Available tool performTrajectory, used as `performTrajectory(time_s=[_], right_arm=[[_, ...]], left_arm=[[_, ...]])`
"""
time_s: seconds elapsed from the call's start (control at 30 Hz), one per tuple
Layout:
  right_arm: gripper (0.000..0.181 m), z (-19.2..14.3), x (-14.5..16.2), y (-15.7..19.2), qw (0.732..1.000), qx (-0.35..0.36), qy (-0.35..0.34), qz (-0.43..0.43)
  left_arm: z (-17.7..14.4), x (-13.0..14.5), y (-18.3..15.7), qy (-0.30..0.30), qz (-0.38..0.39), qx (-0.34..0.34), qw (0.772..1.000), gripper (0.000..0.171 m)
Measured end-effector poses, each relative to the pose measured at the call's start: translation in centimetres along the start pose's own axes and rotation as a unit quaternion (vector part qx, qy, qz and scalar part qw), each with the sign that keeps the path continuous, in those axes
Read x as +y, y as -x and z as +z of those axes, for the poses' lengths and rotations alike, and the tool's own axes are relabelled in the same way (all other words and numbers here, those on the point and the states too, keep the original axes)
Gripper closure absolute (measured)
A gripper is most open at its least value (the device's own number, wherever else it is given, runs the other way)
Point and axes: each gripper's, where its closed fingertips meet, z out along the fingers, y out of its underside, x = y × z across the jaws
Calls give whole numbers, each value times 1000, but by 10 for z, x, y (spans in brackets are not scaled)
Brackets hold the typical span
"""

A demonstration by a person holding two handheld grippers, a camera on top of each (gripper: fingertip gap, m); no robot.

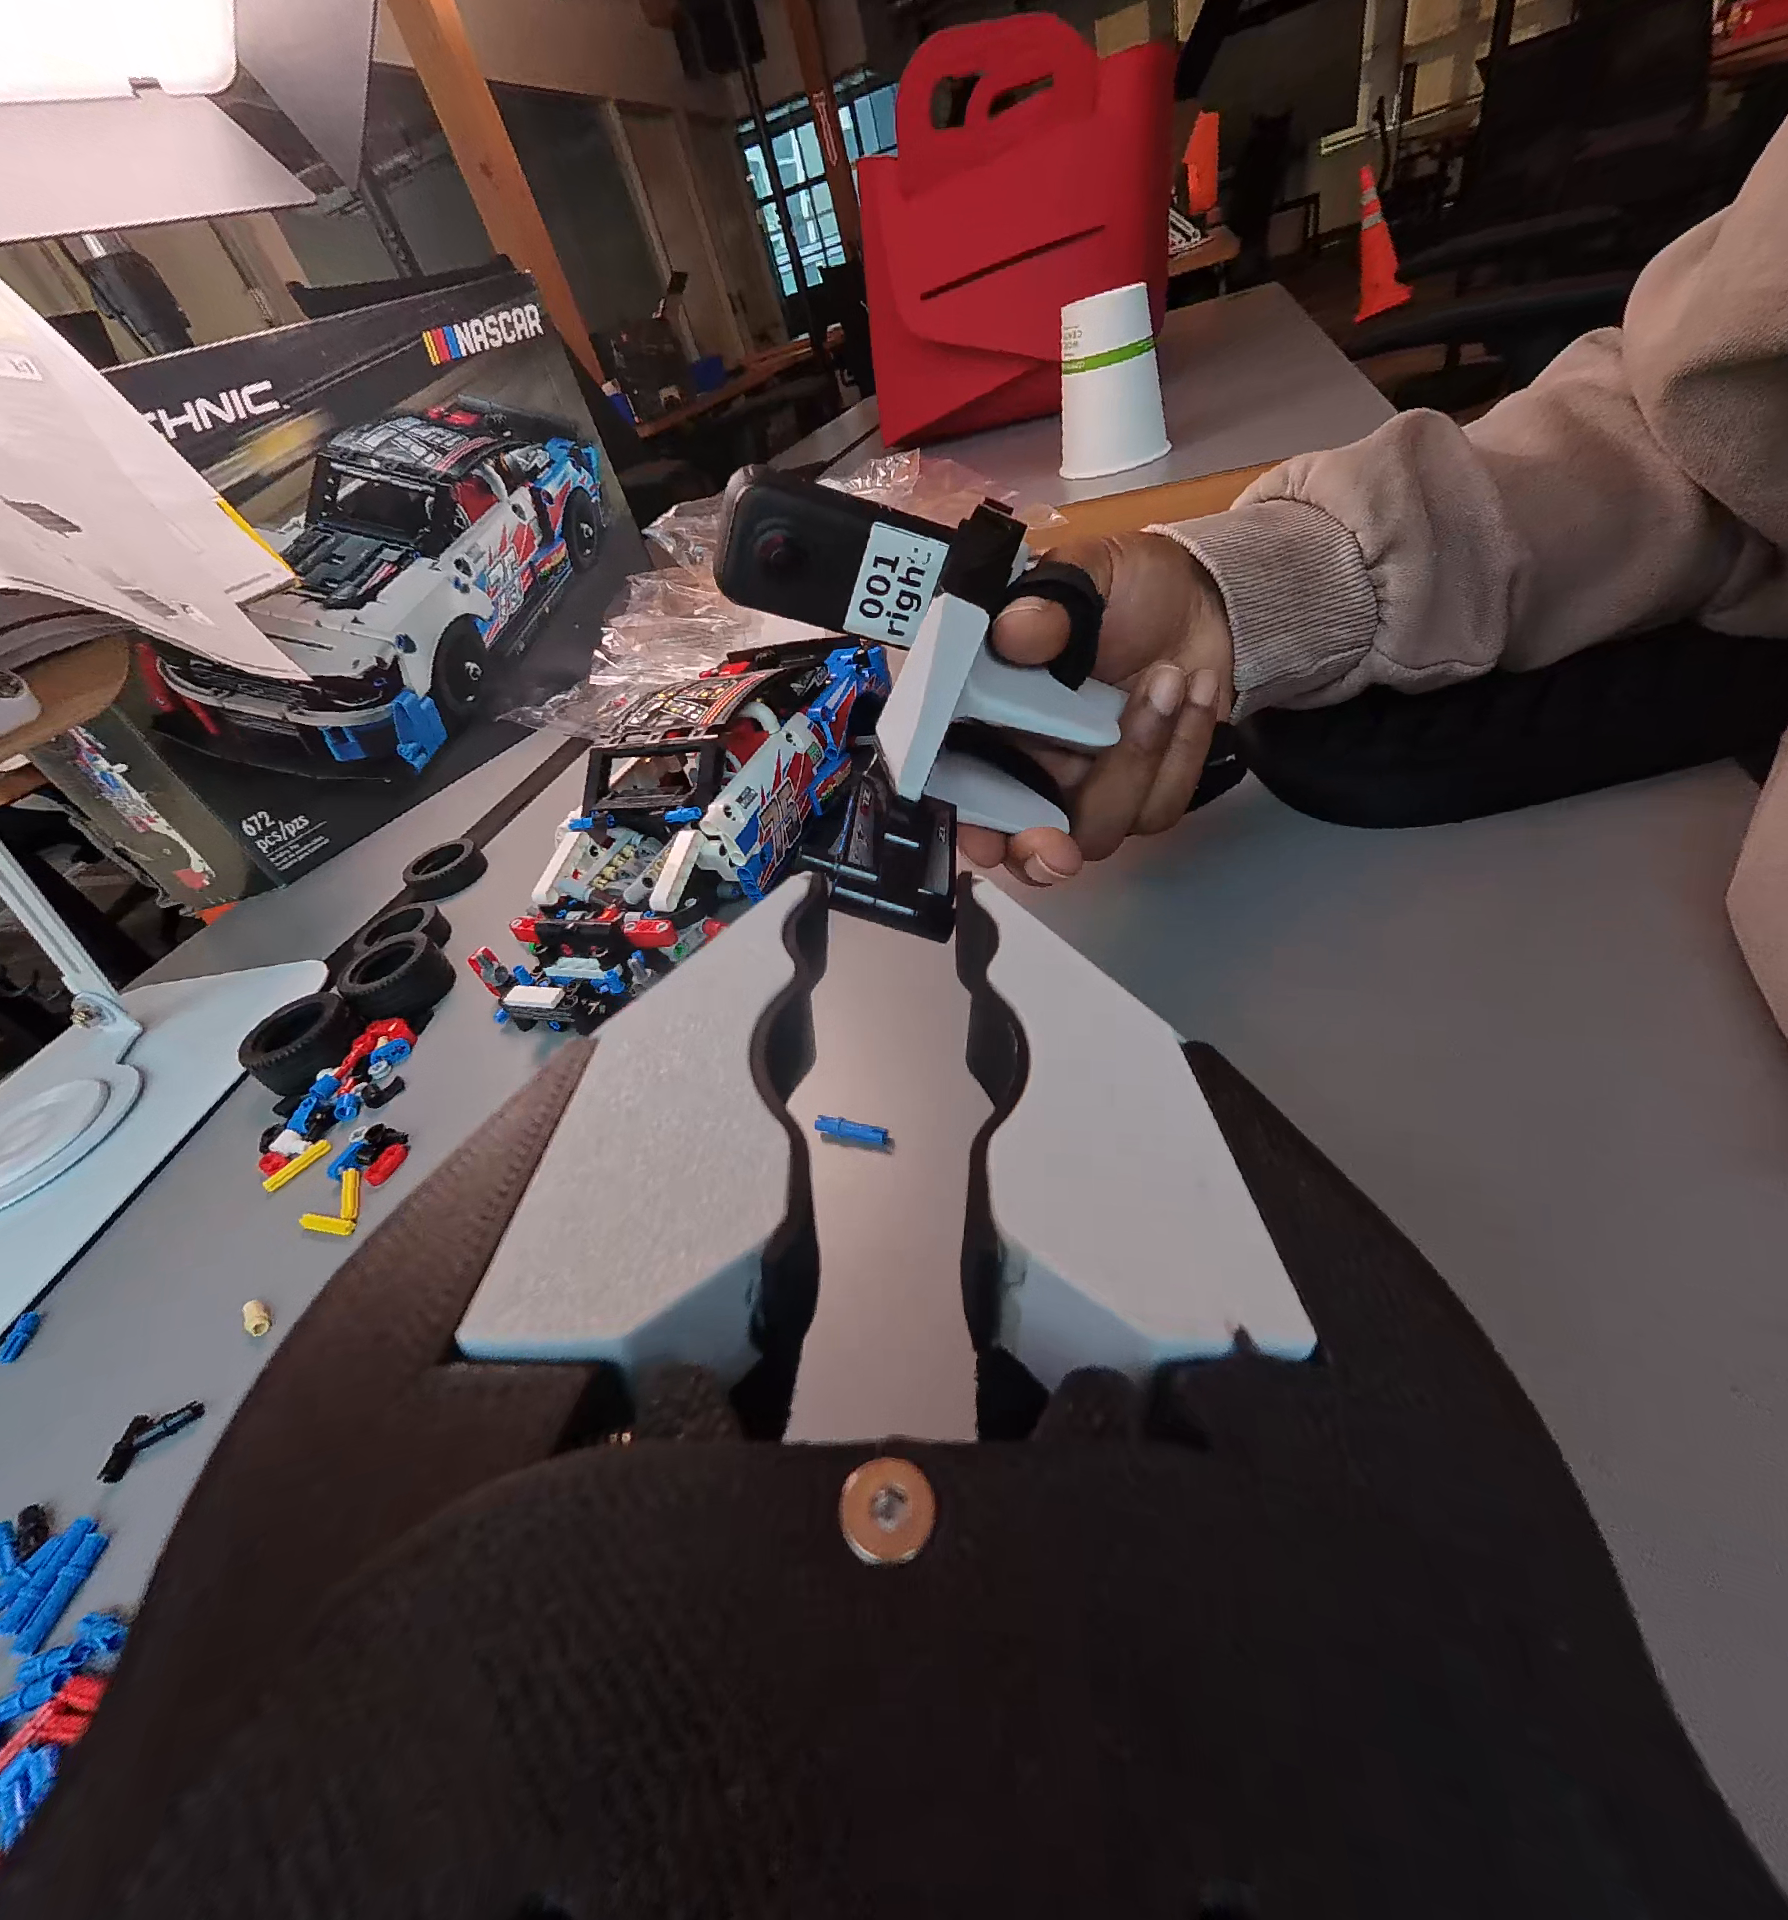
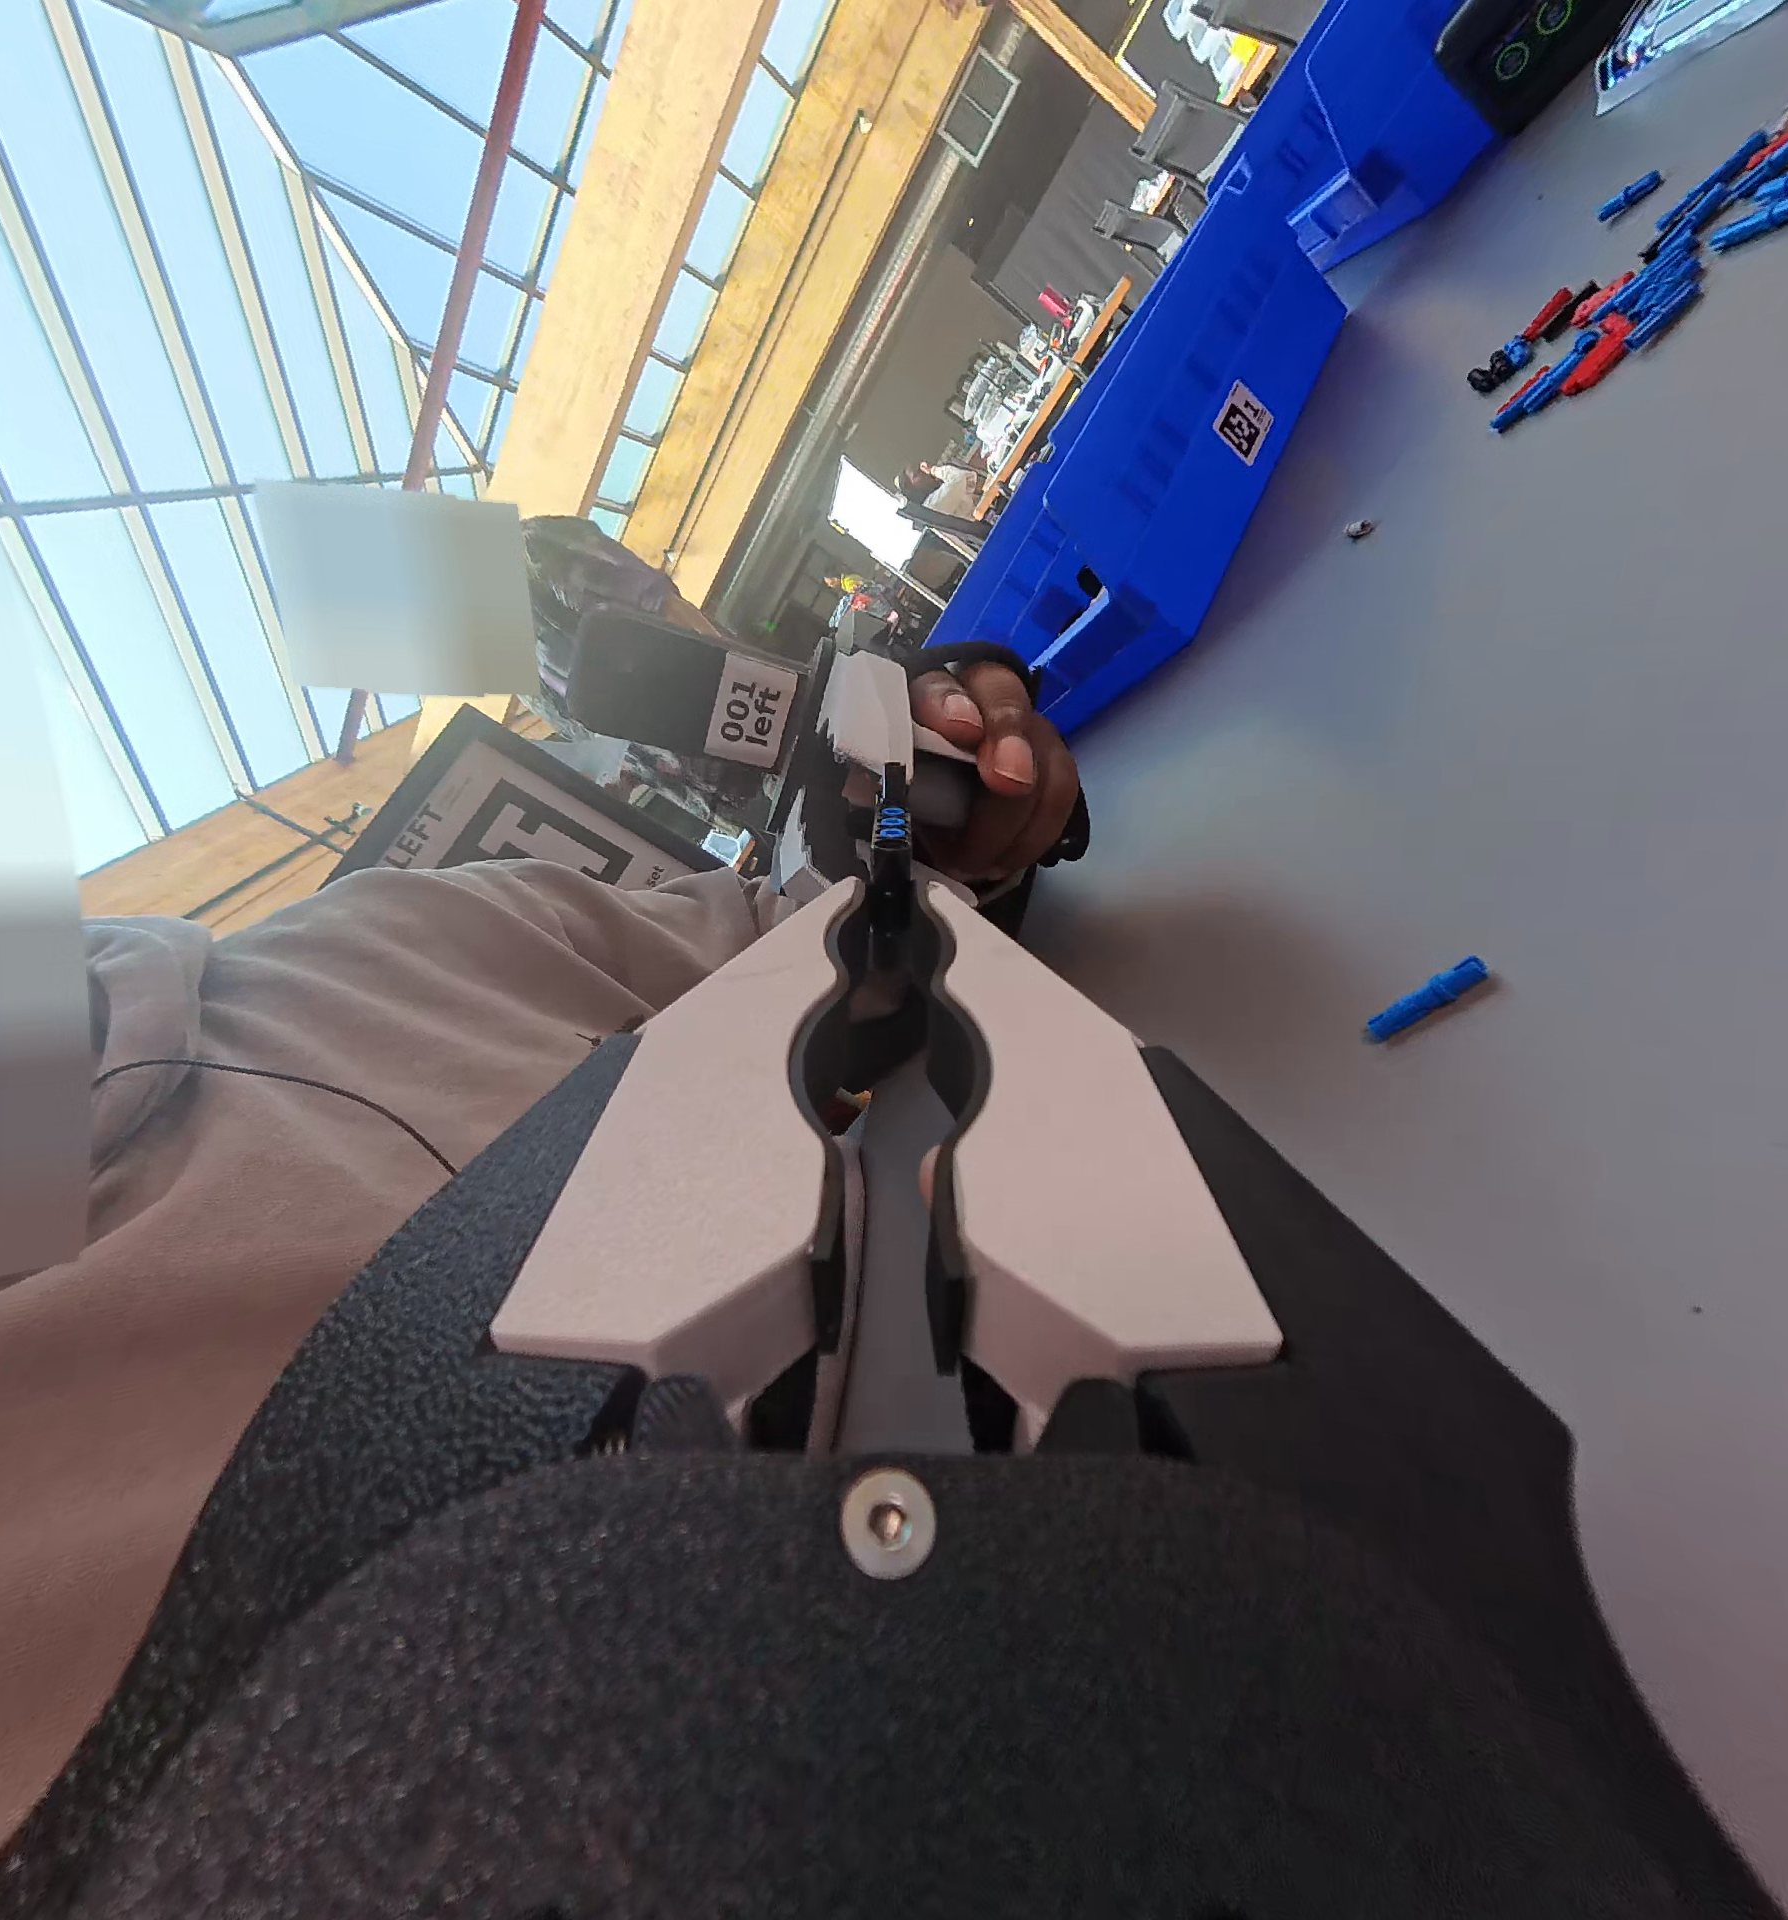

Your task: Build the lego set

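While both grippers met at frame centre, the left gripper [image 1: 890,894] pinched a black studded lego assembly [image 1: 895,868] between its scalloped white fingers. The right gripper [image 2: 890,894] clamped the same piece edgewise. A ribbed blue pin [image 1: 854,1130] lay on the smooth grey table [image 1: 1389,1143] below.

Left gripper [image 1: 890,894] and right gripper [image 2: 892,899] meet tip to tip, both clamped, right one rolled sideways.

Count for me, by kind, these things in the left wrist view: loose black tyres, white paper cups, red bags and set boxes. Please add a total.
Loose black tyres: 4
White paper cup: 1
Red bag: 1
Set box: 1
Total: 7
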Motion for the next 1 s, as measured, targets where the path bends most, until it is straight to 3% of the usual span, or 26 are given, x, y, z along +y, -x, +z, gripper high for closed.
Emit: performTrajectory(time_s=[0.2, 0.27, 0.43, 0.57, 0.67, 0.8, 1.0], right_arm=[[177, 1, -1, -1, 1000, 0, -2, 6], [176, 0, 0, -2, 1000, 4, -2, 3], [177, 0, -2, 1, 1000, 2, -4, -8], [177, -2, -6, 1, 1000, 0, -14, -5], [177, -1, -5, 3, 1000, -3, -13, -9], [177, 0, -4, 1, 1000, -2, -10, -9], [177, 0, -4, 0, 1000, 0, -12, -8]], left_arm=[[-1, 0, 1, 2, -5, 1, 1000, 149], [-3, -2, 3, -7, -9, -1, 1000, 170], [-6, -6, 7, -15, -4, -13, 1000, 171], [-7, -6, 14, -30, -50, -14, 998, 156], [-6, -2, 14, -32, -135, 15, 990, 147], [0, 0, 4, -33, -221, 68, 972, 151], [2, 1, 2, -27, -218, 67, 973, 158]])
